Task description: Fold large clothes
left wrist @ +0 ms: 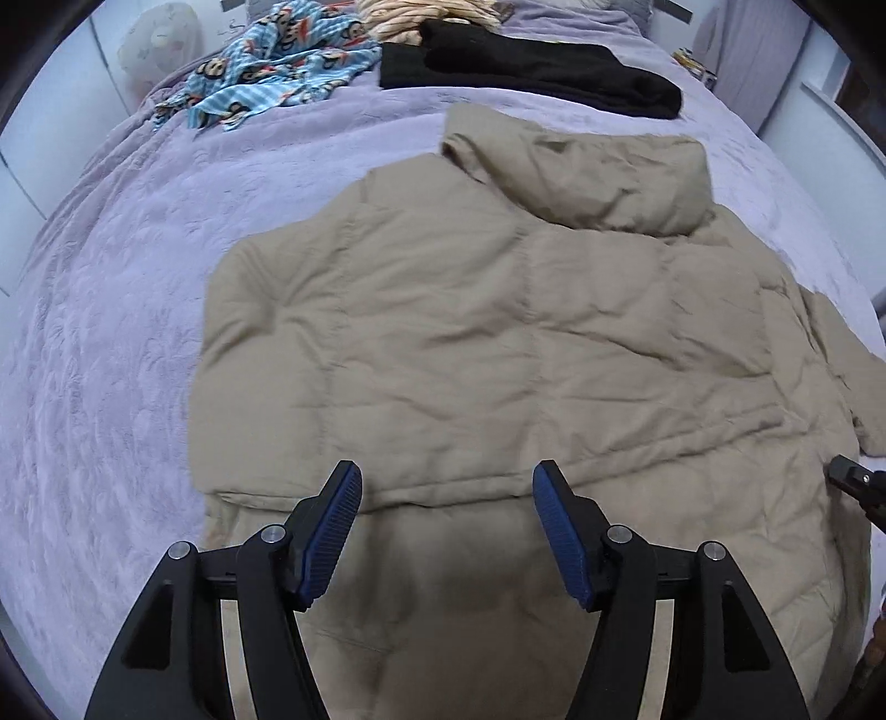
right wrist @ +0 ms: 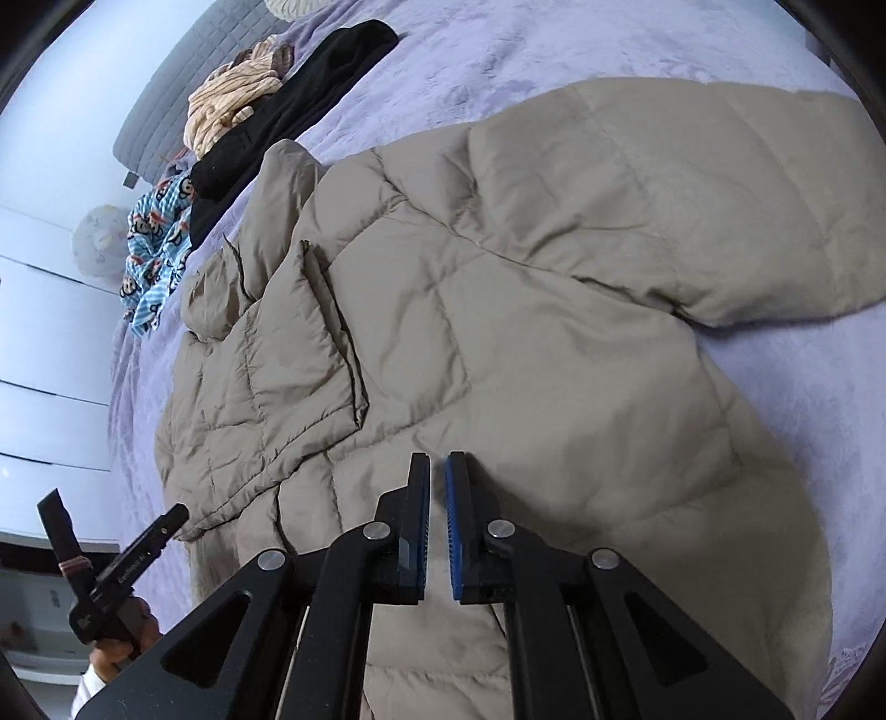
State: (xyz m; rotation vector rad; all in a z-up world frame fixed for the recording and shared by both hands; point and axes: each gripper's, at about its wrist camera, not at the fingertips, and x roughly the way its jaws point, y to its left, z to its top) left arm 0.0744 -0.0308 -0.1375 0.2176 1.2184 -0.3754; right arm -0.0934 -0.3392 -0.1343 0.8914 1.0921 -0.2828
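A large beige quilted jacket point(left wrist: 470, 332) point(right wrist: 526, 332) lies spread on a purple bed cover point(left wrist: 111, 332) point(right wrist: 803, 387), its hood point(left wrist: 598, 177) at the far end. My left gripper point(left wrist: 447, 471) hovers open over the jacket's near hem, with nothing between its blue pads point(left wrist: 332, 531). My right gripper point(right wrist: 438, 459) is shut above the jacket's body, and only a thin slit shows between its pads, with no cloth in it. One sleeve point(right wrist: 692, 194) stretches out to the upper right in the right wrist view. A hand point(right wrist: 119, 648) holds the left gripper point(right wrist: 111, 565) at that view's lower left.
A black garment point(left wrist: 526, 66) point(right wrist: 288, 105), a blue monkey-print cloth point(left wrist: 277, 72) point(right wrist: 155, 249) and a striped cream cloth point(left wrist: 421, 16) point(right wrist: 227, 105) lie at the bed's far end. White panels point(right wrist: 44, 360) border the bed's side. The right gripper's tip point(left wrist: 855, 482) shows at the left wrist view's right edge.
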